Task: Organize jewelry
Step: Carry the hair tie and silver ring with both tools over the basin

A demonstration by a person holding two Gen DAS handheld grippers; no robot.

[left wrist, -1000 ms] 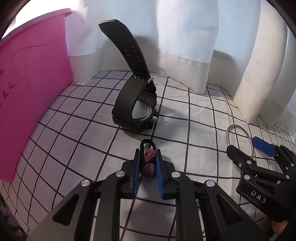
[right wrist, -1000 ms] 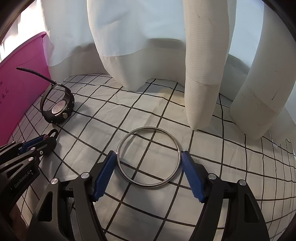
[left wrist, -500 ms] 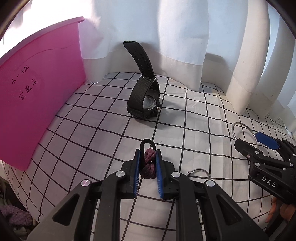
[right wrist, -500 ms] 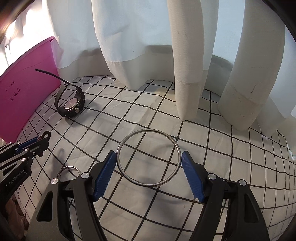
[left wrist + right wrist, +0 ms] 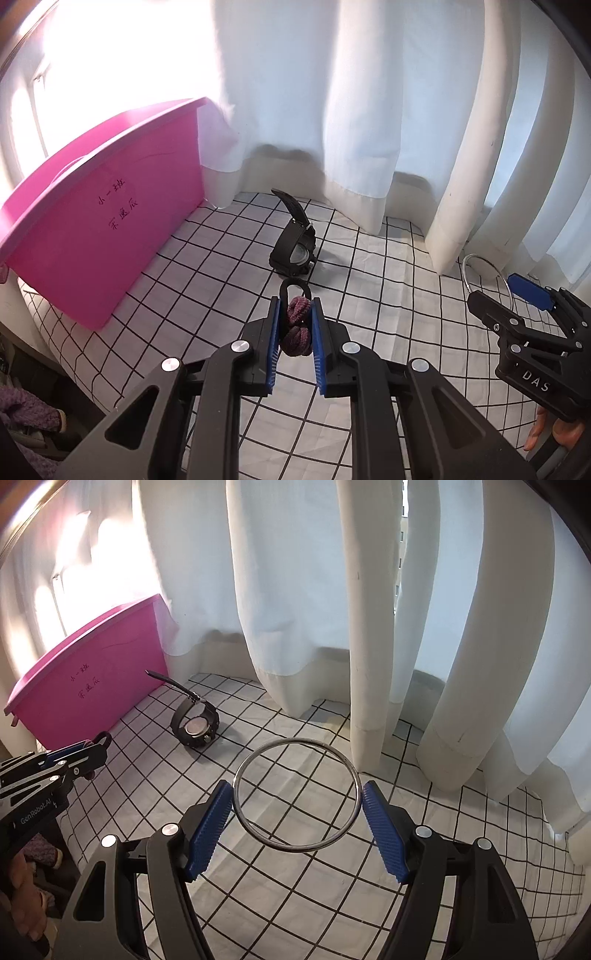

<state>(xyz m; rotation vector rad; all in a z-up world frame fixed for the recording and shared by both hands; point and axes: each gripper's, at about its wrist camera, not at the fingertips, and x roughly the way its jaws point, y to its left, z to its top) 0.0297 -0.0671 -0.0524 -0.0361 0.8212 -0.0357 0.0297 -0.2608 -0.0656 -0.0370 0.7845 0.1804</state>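
The left gripper (image 5: 294, 314) is clenched on a purple knitted hair tie (image 5: 295, 330), squeezing it between its blue pads (image 5: 273, 347), with the tie's black loop (image 5: 293, 287) sticking out past the fingertips. It hangs above the white checked cloth (image 5: 207, 273) rather than resting on it. In the right wrist view the same gripper (image 5: 94, 744) enters from nine o'clock.

The right gripper (image 5: 297, 805) grasps a thin metal bangle (image 5: 297, 795), its blue pads (image 5: 208, 823) pressing the ring's outer edge at nine and three o'clock. The ring is held flat and lifted off the cloth. In the left wrist view this gripper (image 5: 517, 299) sits at three o'clock with the bangle (image 5: 484, 275) showing edge-on beyond it.

A black watch (image 5: 293, 251) lies on the cloth at twelve o'clock from the left gripper, well apart from both grippers, its face turned up and one strap standing upward. In the right wrist view the watch (image 5: 195, 725) lies at ten o'clock.

A pink bin (image 5: 99, 236) with dark handwriting on its side stands at nine to ten o'clock, on the cloth's edge. White curtains (image 5: 369, 110) hang behind, their hems touching the cloth.
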